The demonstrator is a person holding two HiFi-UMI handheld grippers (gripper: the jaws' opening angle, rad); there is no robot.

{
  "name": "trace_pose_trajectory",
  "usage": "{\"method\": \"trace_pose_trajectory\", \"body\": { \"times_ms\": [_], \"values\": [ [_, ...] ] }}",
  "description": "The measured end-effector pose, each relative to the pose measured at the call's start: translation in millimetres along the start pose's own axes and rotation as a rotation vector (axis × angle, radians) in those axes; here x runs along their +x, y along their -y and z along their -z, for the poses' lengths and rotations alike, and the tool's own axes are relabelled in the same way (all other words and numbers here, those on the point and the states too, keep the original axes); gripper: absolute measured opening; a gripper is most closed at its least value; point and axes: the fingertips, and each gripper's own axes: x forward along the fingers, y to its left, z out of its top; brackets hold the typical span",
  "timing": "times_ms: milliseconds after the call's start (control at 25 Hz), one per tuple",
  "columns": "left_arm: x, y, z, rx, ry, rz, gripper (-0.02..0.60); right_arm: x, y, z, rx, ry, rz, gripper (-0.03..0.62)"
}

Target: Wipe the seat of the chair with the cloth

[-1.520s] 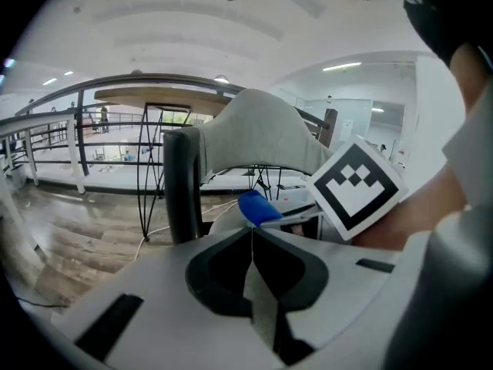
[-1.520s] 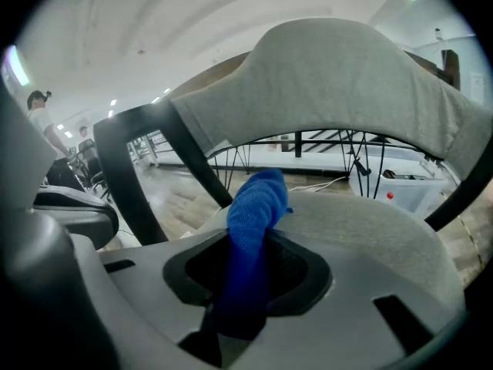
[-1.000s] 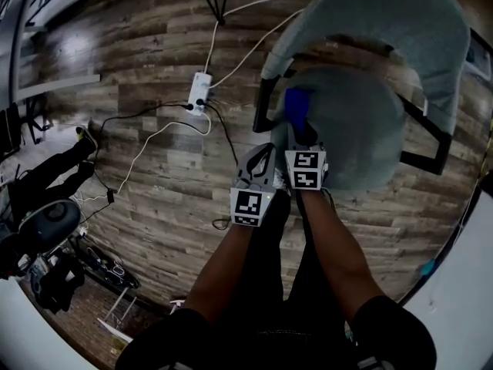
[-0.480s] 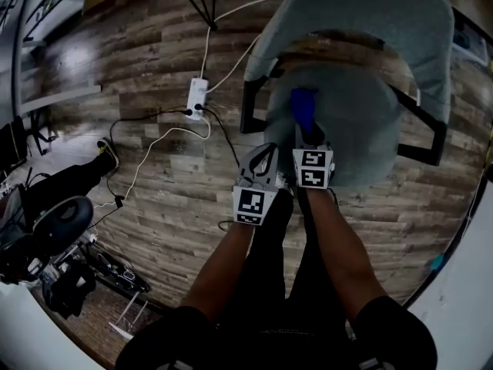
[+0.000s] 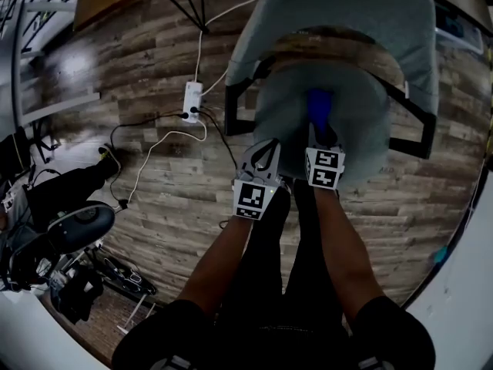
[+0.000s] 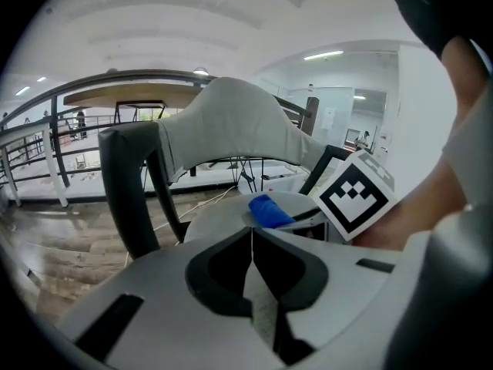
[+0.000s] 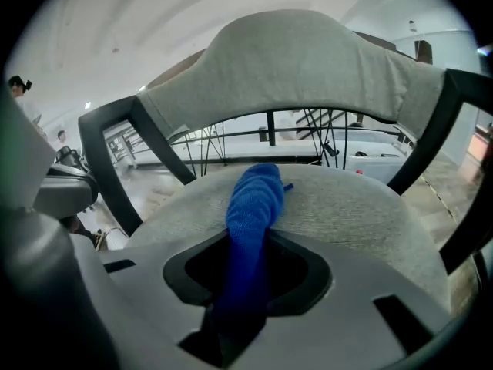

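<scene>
Seen steeply from above, a grey upholstered chair (image 5: 347, 21) fills the top of the view, from about 12 to 1 o'clock. Its rounded seat (image 5: 368, 126) sits between black armrests (image 5: 237, 110) and below a curved backrest (image 7: 293, 68).

The right gripper (image 5: 321, 137) reaches over the front edge of the seat. Its jaws are pinched on a blue cloth (image 5: 319, 108). The cloth is bunched into a long roll that runs from the jaws toward 12 o'clock and lies on the seat near the middle. In the right gripper view, the blue roll fills the gap between the jaws, with its far end resting on the grey fabric.

The left gripper (image 5: 268, 151) is at about 9 o'clock from the right one, just off the front left edge of the seat. Its jaws are pressed together with nothing between them — only a thin seam shows in the left gripper view.

Both forearms enter from 6 o'clock. On the wood-plank floor (image 5: 169, 199), at about 10 o'clock from the grippers, lies a white power strip (image 5: 192, 99) with cables trailing from it.
</scene>
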Motion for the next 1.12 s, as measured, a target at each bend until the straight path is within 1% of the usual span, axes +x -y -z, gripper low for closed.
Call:
{"method": "trace_pose_trajectory", "body": {
  "times_ms": [240,400,960,1120],
  "values": [
    [14.2,27.3,-23.4,0.032,0.016,0.050,0.011,-13.0,42.5,6.1,0.024,-0.011,0.050,0.114],
    [22.6,42.2,-31.3,0.039,0.011,0.080,0.011,-24.4,74.9,11.3,0.045,-0.014,0.085,0.114],
    [34.8,75.6,-21.2,0.042,-0.024,0.160,0.011,-53.3,152.3,19.9,0.057,-0.015,0.198,0.114],
    [35.2,88.6,-17.0,0.045,-0.029,0.198,0.011,-62.4,170.7,25.7,0.069,-0.021,0.234,0.114]
  ]
}}
